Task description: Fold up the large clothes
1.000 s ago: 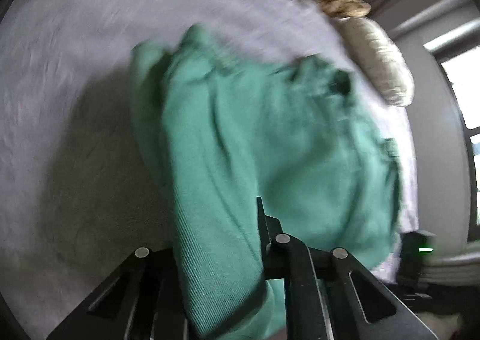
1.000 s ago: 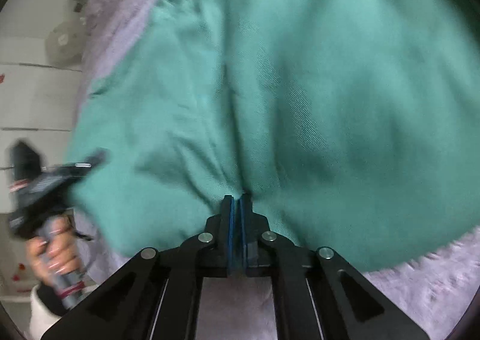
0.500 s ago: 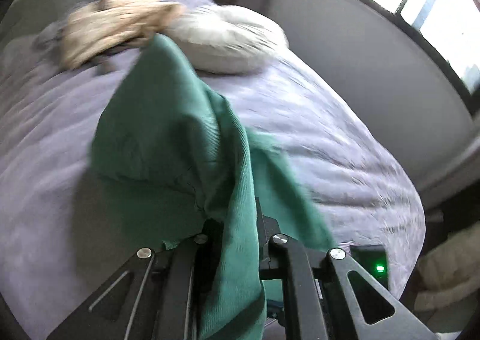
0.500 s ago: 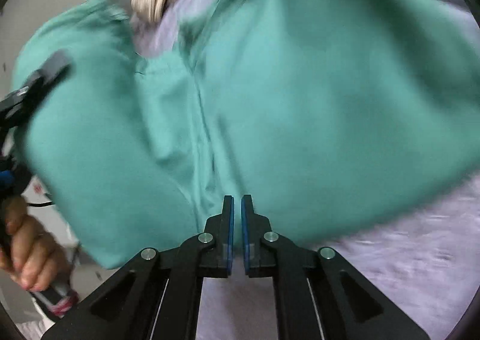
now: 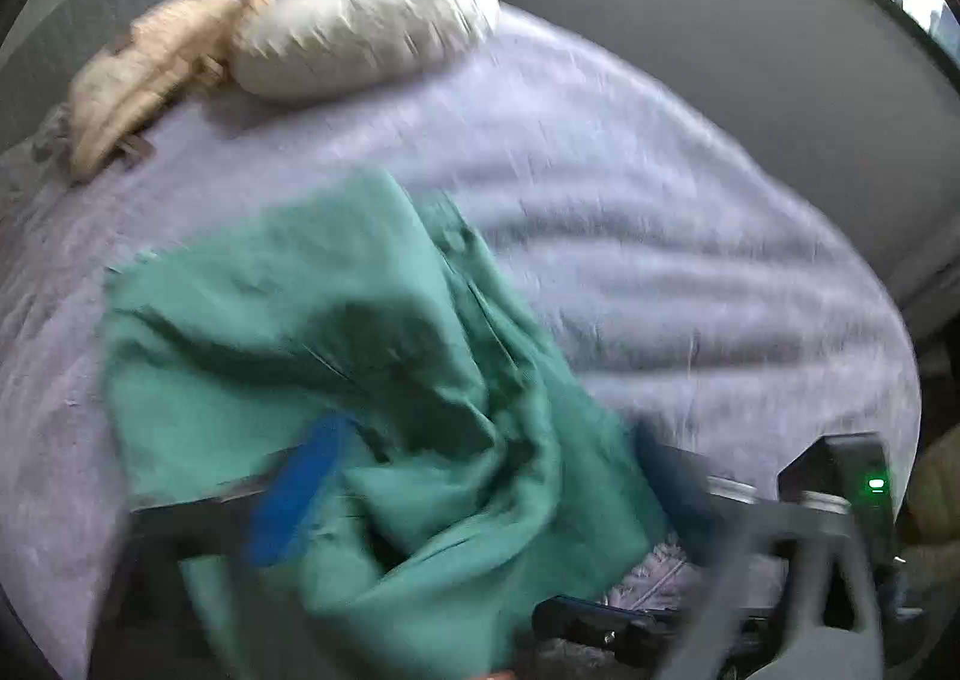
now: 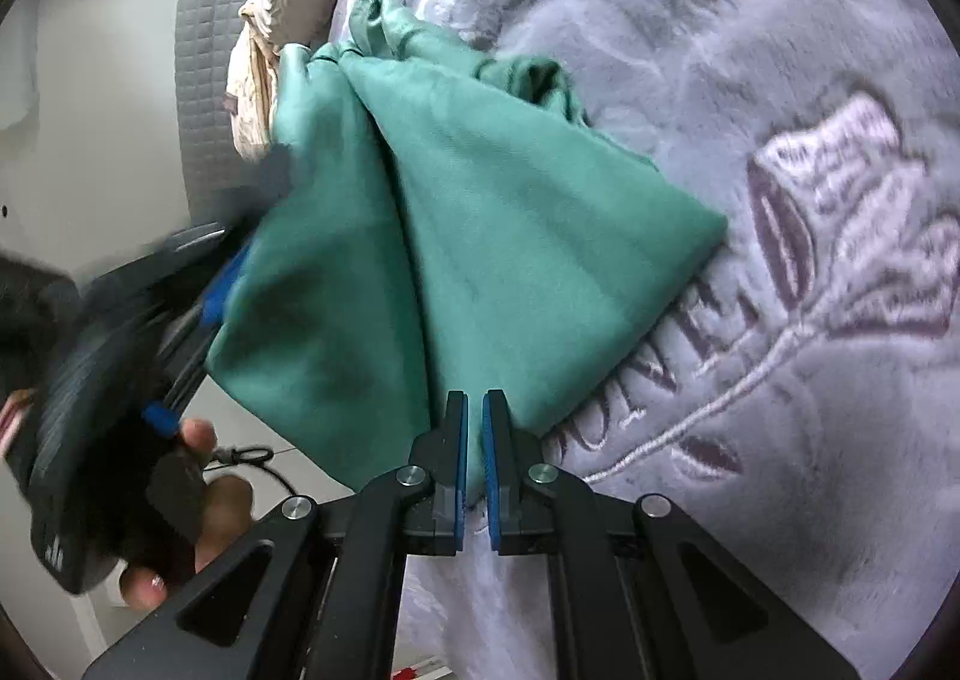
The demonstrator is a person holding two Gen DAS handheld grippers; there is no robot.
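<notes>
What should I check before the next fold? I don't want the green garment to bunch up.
1. Left gripper jaws opening, cloth loose between them: ok.
2. Right gripper pinching the green garment's edge: ok.
3. Garment flat on the blanket: not ok, crumpled.
4. Bare blanket beyond the garment: ok.
5. Pillow apart from garment: ok.
6. Fold edges aligned: cannot tell, blurred.

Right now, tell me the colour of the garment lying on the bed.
Teal green, plain with no pattern. The garment shows best in the right wrist view, which is sharper.
</notes>
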